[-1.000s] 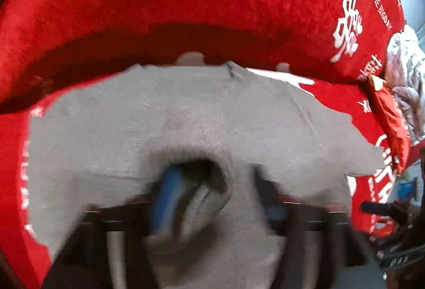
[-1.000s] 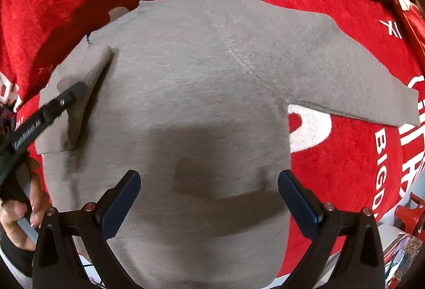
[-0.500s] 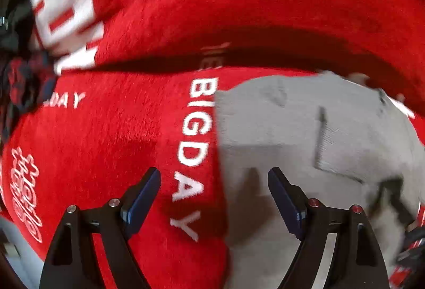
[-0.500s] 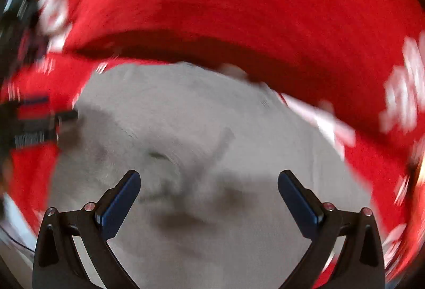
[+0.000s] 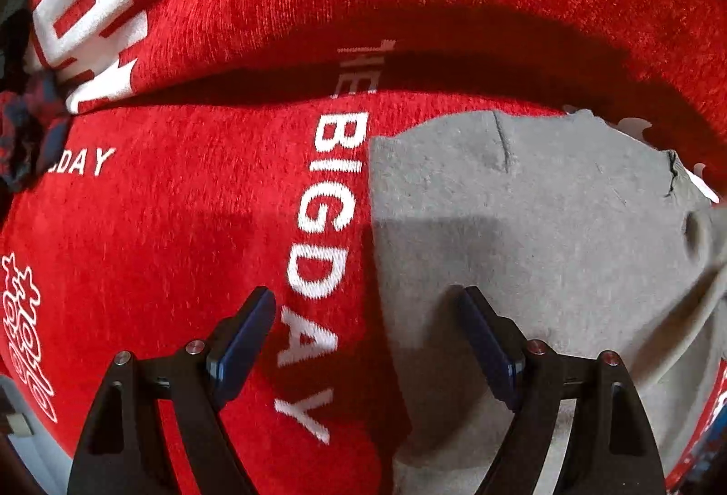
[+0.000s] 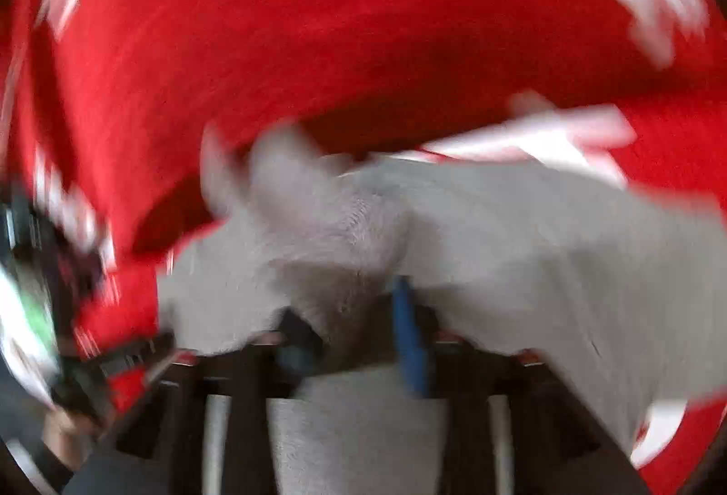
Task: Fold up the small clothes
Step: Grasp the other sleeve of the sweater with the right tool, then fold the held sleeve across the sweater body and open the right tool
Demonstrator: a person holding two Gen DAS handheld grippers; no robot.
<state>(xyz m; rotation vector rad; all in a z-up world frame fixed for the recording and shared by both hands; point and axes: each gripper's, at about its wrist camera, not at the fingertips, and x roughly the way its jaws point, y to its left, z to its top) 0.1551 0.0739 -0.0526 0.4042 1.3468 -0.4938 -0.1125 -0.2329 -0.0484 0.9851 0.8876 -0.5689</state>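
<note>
Grey garment (image 6: pixel 522 231) bunches between the closing right gripper (image 6: pixel 359 327), view blurred.

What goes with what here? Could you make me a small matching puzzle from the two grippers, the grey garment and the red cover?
Things:
1. left gripper
2. right gripper
3. grey garment
4. red blanket

Descriptions:
A. printed with white lettering
B. jaws closing, grey cloth between them
C. lies spread on the red surface
D. jaws apart over the garment's edge, holding nothing

Pairs: 1-D, 2-B, 3-C, 4-A
</note>
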